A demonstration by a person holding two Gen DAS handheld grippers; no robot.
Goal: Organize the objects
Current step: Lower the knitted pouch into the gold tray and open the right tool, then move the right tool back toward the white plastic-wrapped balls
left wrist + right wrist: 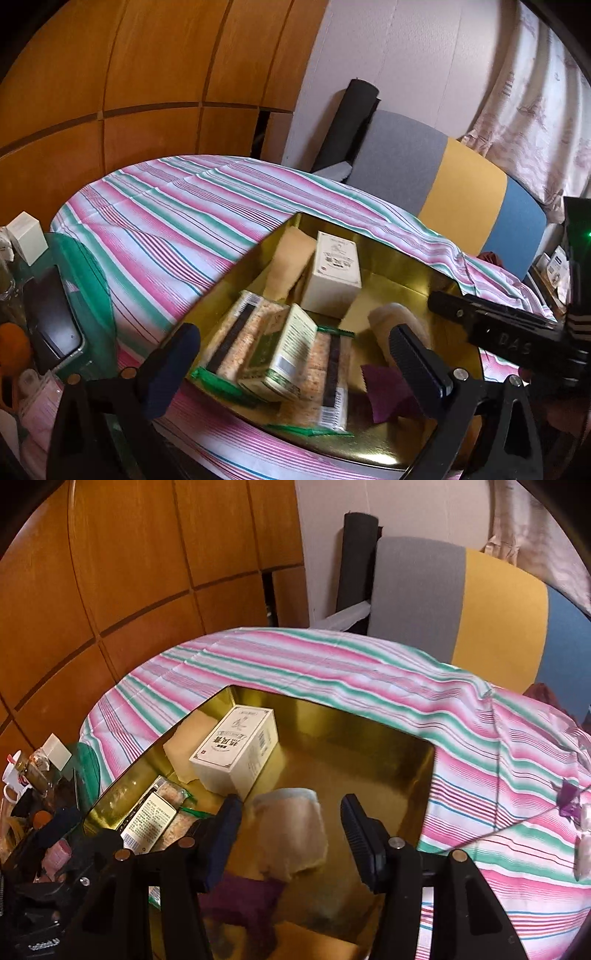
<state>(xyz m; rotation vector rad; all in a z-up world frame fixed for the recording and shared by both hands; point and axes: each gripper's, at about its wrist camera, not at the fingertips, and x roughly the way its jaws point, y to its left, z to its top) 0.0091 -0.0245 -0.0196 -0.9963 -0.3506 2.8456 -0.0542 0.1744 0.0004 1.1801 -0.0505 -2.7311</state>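
An open gold tin (399, 284) (351, 723) lies on the striped tablecloth (166, 229). It holds a white carton (334, 273) (236, 753), a green and white box (280, 354) (147, 825) lying on cracker packets (236, 328), a purple sachet (388, 395) (240, 901) and a pale pouch (384, 317) (295, 845). My left gripper (295, 369) is open wide above the green box and touches nothing. My right gripper (291, 834) is open over the tin. The pale pouch shows between its fingers with a gap on each side. One of its fingers (480, 321) reaches in from the right in the left wrist view.
A cluttered glass side table (74, 266) with a phone (51, 321), a small white box (27, 236) and bottles stands at the left. A grey, yellow and blue chair back (461, 605) rises behind the table. A purple wrapper (569, 801) lies on the cloth at the right.
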